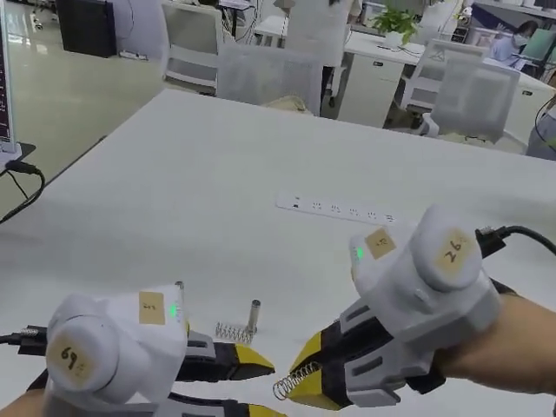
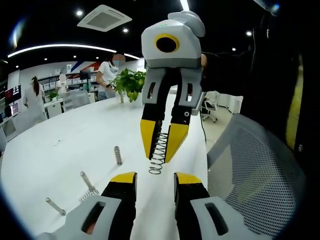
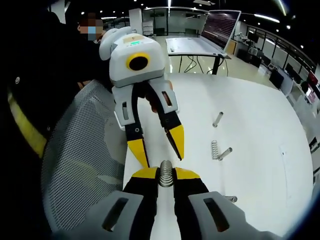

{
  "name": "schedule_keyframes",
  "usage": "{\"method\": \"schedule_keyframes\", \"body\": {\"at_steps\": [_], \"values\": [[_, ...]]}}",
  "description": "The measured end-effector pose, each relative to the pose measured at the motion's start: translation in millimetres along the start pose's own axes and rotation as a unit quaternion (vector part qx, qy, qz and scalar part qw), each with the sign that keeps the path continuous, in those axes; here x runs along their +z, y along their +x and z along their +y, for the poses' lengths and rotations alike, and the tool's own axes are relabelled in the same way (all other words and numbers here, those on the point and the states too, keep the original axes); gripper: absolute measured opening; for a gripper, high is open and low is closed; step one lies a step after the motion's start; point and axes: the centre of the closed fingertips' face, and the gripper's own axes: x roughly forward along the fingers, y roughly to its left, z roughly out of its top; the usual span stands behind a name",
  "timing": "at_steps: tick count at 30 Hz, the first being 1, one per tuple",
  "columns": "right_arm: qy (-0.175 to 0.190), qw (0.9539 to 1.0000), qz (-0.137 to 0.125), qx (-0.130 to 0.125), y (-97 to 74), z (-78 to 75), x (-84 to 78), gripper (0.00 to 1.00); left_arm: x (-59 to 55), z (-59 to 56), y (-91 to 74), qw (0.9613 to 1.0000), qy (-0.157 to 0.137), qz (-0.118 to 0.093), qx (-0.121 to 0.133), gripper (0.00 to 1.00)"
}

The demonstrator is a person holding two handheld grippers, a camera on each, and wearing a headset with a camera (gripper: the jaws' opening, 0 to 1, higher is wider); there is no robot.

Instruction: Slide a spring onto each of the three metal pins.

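Note:
My right gripper (image 1: 297, 380) is shut on a small steel spring (image 1: 290, 380), which pokes out past its yellow tips toward my left gripper (image 1: 261, 388). The left gripper (image 2: 155, 178) faces it open and holds nothing; the gripped spring (image 2: 158, 153) hangs just beyond its tips. In the right gripper view my right gripper (image 3: 166, 174) clamps the spring (image 3: 166, 173), with the left gripper's spread fingertips (image 3: 177, 142) right behind. A metal pin (image 1: 254, 314) lies on the white table (image 1: 261, 156) with a loose spring (image 1: 233, 332) beside it. Two more pins (image 2: 55, 206) (image 2: 118, 155) lie apart.
A white power strip (image 1: 340, 209) lies across the table farther back. White chairs (image 1: 473, 95) and desks stand beyond the far edge. A grey mesh chair (image 2: 250, 170) sits close by the near table edge. A dark cable (image 1: 22, 169) trails at the left.

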Motion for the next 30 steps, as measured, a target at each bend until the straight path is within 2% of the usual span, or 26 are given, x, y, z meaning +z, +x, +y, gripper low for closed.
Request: {"method": "schedule_keyframes", "body": {"at_steps": [15, 30], "values": [[-0.001, 0.9999, 0.014, -0.004, -3.1, -5.0, -3.7, 0.08, -8.2, 3.0, -11.7, 0.9997, -0.024, -0.008, 0.005, 0.44], [0.0, 0.9996, 0.025, -0.012, -9.6, -13.3, -5.6, 0.08, -15.4, 18.0, -35.8, 0.9974, -0.057, -0.024, 0.037, 0.62]]}}
